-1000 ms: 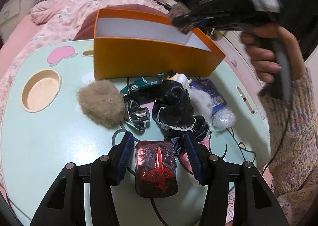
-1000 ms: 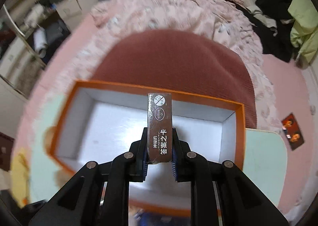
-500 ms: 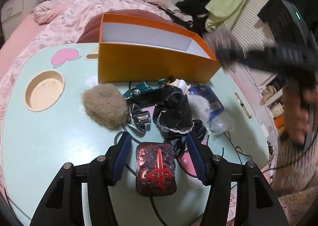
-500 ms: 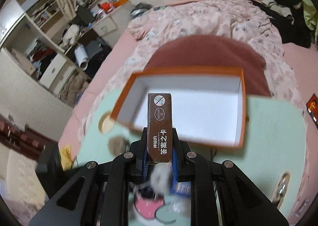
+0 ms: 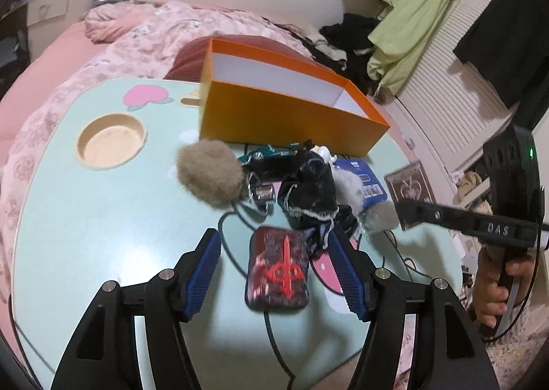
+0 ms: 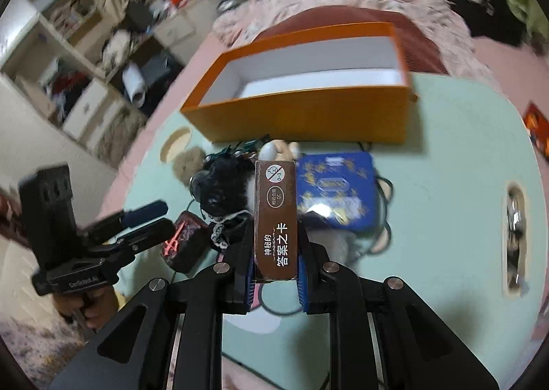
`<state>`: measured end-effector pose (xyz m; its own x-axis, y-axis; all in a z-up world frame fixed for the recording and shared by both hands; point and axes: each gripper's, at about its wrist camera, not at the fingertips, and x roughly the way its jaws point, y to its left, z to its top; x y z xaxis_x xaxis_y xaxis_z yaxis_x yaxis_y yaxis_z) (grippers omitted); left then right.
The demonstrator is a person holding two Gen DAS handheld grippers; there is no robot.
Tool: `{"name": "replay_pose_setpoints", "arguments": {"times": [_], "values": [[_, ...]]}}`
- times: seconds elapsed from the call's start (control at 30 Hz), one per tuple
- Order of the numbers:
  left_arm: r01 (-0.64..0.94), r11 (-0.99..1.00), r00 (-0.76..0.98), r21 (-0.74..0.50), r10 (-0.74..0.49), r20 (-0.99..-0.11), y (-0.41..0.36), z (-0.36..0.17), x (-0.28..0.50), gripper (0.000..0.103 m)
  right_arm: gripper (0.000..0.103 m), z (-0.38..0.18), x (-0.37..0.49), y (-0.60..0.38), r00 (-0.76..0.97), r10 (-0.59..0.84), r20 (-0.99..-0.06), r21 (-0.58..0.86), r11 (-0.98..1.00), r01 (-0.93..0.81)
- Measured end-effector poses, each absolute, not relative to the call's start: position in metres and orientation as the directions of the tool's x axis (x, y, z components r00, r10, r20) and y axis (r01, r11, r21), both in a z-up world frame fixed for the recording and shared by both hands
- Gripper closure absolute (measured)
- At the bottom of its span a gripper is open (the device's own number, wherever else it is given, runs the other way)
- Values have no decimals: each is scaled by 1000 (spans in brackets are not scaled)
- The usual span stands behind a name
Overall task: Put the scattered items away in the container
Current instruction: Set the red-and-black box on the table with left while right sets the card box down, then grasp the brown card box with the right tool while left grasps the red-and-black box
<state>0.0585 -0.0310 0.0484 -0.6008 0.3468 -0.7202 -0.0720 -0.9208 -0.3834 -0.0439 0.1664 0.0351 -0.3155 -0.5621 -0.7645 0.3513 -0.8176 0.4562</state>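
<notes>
right claw point(image 6: 276, 282) grips brown card box point(image 6: 275, 215); left claw point(image 5: 274, 273) opening around dark tin point(image 5: 278, 271).

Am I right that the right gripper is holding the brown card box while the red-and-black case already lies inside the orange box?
Not quite: the red-and-black case lies on the table, between the left gripper's opening jaws, not in the orange box, as the left wrist view shows. The right gripper does hold the brown card box.

Mint-green table point(image 5: 85, 218) with orange box point(image 5: 284, 122), red-cross case point(image 5: 278, 273), fur pom-pom point(image 5: 209, 177).
</notes>
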Motion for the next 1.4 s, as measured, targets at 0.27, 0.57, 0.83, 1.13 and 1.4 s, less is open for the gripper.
{"name": "replay_pose_setpoints", "arguments": {"times": [0.27,0.57,0.83,1.13,1.4], "values": [[-70,-945,-578,-320,300,-759,-17,39,75,35,82,6,-13,149,-235,-581,-779,474,-791,387],[-47,-985,-539,-164,164,-826,-7,32,77,34,30,23,7,146,-527,-397,-752,226,-905,360],[-55,-998,-568,32,5,-823,1,22,84,16,26,10,42,153,-558,-317,-767,93,-915,392],[-54,-998,-632,12,25,-774,-16,14,86,0,0,-8,39,146,-605,-286,-743,17,-912,409],[-55,-998,-624,14,24,-781,-12,15,85,0,0,-9,40,144,-611,-288,-737,16,-911,411]]}}
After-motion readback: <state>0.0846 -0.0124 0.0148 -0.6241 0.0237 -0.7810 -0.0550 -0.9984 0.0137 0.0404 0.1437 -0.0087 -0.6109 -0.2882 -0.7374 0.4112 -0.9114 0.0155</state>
